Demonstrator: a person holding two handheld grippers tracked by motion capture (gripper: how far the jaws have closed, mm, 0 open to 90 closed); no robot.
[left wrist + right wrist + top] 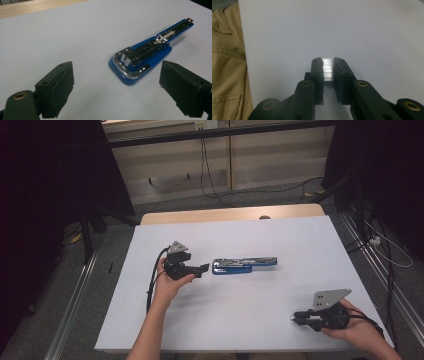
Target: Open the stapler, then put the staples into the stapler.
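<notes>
A blue stapler lies swung open in the middle of the white table, its metal staple channel facing up. My left gripper sits just left of the stapler's hinged end, open; in the left gripper view the stapler lies ahead of and between the wide-apart jaws of that gripper, untouched. My right gripper rests near the table's front right corner, pointing left. It is shut on a shiny silver strip of staples, pinched upright between the fingertips of the gripper.
A wooden strip edges the table's far side. Black cables run over the grey floor beyond, and dark stands and metal rails flank both sides. Khaki trousers show past the table's near edge.
</notes>
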